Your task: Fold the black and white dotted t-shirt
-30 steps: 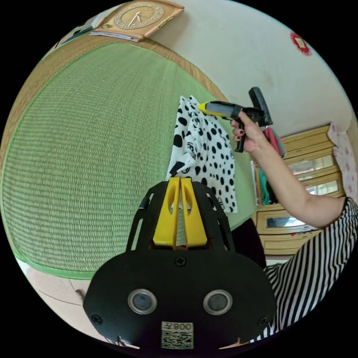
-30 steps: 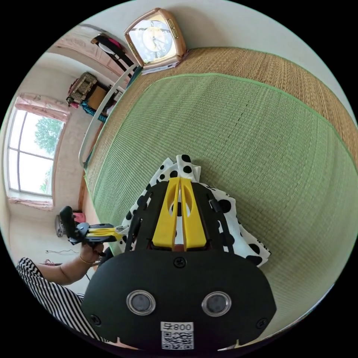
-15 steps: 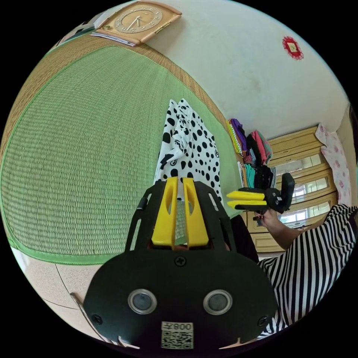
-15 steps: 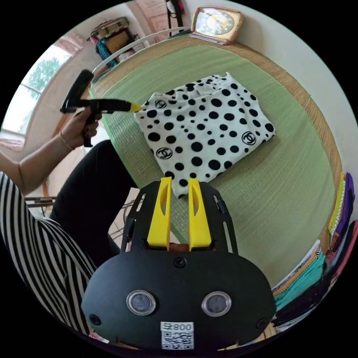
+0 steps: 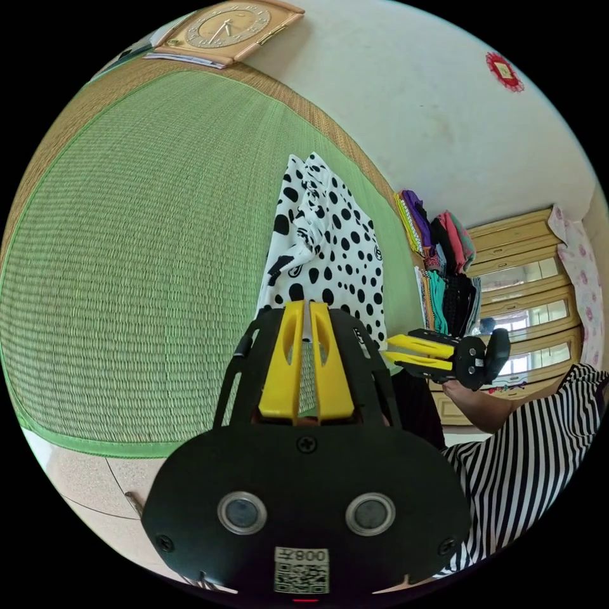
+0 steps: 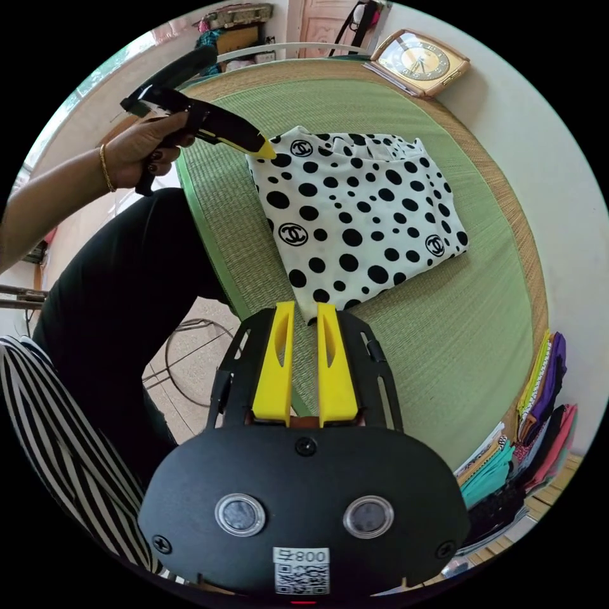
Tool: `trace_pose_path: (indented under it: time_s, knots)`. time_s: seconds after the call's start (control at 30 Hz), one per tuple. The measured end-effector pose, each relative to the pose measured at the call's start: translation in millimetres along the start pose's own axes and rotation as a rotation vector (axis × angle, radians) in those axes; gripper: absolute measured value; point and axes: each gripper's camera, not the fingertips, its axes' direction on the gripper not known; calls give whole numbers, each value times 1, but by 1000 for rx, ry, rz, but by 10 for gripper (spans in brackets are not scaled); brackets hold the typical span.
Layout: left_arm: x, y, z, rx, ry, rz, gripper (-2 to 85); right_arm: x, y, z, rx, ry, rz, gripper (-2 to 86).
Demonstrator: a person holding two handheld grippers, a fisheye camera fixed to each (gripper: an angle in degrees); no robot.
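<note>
A green woven mat is covering the bed-like platform, with a clock leaning on the wall at 1 o'clock in the right gripper view. The right tool is hanging just short of the near corner of the black and white dotted t-shirt, its 2 jaws narrowly parted and holding nothing. A second ago both tools were pinching the cloth and lifting it; now the shirt is lying flat on the mat as a folded rectangle. The left tool, seen at 11 o'clock, is touching or hovering at the far corner, jaws slightly apart in its own view and gripping nothing. A stack of folded clothes is sitting at 4 o'clock. The release suggests this fold is laid, and the task is likely near done.
</note>
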Motion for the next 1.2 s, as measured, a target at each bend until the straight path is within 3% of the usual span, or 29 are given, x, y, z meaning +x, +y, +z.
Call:
trace_pose_path:
  time_s: [0.23,0.77,0.97,1.07,1.2]
  knots:
    - [15,4,16,-5,-16,8,7,2,7,-4,8,0,20,6]
    - [51,22,66,-72,-87,60,4,37,50,-4,-6,-52,106,5]
    - [78,43,72,-31,-106,89,20,81,77,-18,19,-191,221,12]
    - [111,58,78,-16,-91,193,39,113,99,-26,54,-323,327,13]
    - [172,78,126,-153,-43,422,65,165,140,-27,80,-529,487,16]
